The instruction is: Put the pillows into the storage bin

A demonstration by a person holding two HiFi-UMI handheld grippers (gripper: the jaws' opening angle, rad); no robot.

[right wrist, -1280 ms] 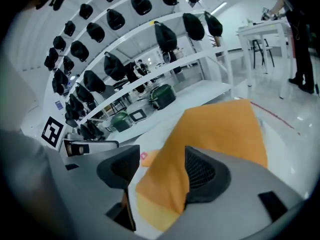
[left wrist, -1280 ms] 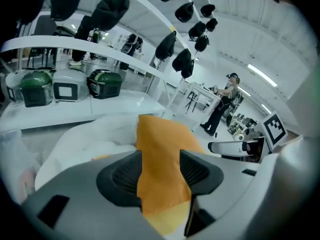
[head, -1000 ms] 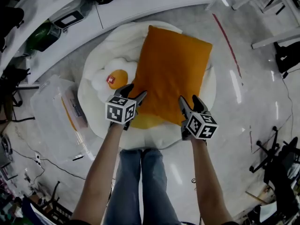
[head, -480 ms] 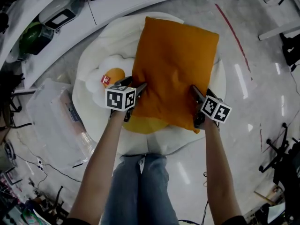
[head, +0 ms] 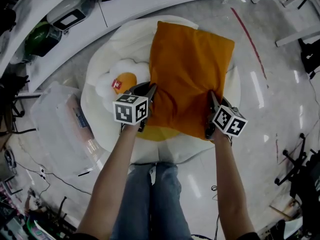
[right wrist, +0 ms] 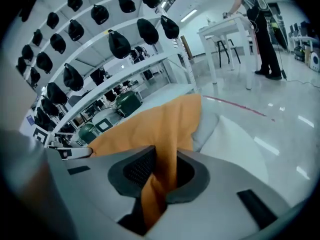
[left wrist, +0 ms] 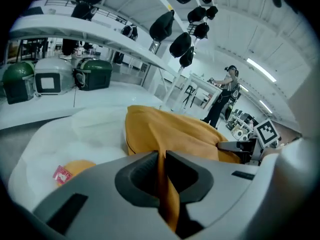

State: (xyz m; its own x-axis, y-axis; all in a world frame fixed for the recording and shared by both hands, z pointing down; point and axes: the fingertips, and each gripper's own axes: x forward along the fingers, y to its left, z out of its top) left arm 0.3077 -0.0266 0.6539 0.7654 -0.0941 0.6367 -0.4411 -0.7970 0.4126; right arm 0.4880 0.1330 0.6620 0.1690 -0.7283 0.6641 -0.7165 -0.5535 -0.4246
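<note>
Held forward and tilted down, the left gripper [head: 149,88] and right gripper [head: 211,96] have just closed, each pinching the orange pillow [head: 187,66] fabric.

Head view steeply down; L+R gripper views close-up, all w/ orange pillow [head: 190,64]

I'm working through a left gripper [head: 148,90] and a right gripper [head: 212,98], each topped with a white cube [head: 131,110] printed with black square markers. Their shells are smooth light grey plastic, with dark ribbed pads [right wrist: 138,172] set into the jaws. Forearms [head: 114,176] are bare, and the jeans [head: 150,199] are blue.
</note>
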